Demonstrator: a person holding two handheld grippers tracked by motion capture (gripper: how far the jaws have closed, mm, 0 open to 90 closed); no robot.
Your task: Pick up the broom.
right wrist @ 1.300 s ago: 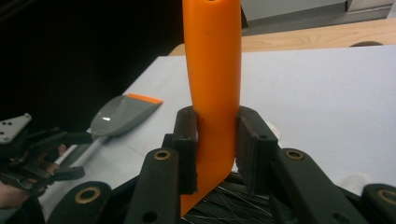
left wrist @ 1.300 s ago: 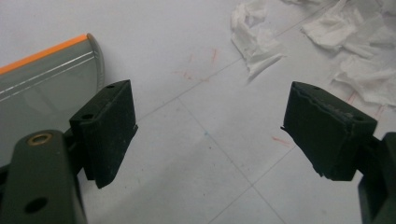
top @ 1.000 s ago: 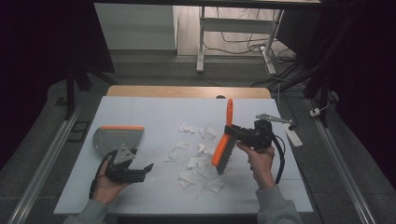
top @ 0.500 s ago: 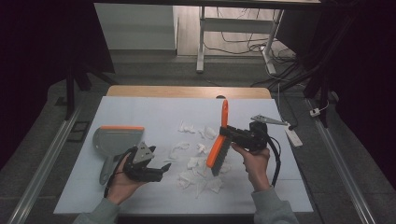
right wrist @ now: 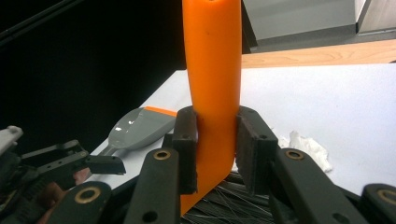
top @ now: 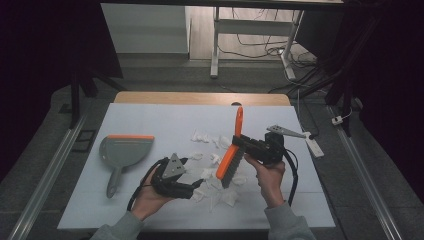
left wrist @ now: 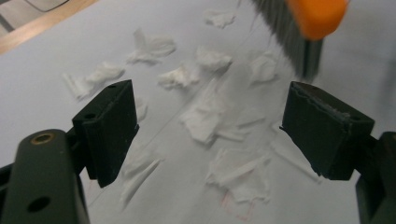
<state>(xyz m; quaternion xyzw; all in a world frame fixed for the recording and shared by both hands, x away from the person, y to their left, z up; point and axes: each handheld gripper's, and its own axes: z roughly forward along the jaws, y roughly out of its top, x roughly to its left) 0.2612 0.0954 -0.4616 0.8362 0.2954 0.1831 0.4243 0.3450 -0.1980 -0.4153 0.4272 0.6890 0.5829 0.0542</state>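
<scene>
An orange brush with dark bristles tilts over the scattered white paper scraps in the middle of the white table. My right gripper is shut on its orange handle, both pads pressed against it. My left gripper lies low at the near left of the scraps, open with nothing between its jaws. In the left gripper view the scraps lie ahead between the jaws, and the bristles hang just beyond the right one. A grey dustpan with an orange lip rests at the left.
A wooden strip borders the table's far edge. A white bar-shaped object lies at the right edge. Metal rails run along the floor on both sides, and cables trail behind the table.
My left gripper has moved right, away from the dustpan and up to the scraps. The brush has shifted slightly left and lower over the pile.
</scene>
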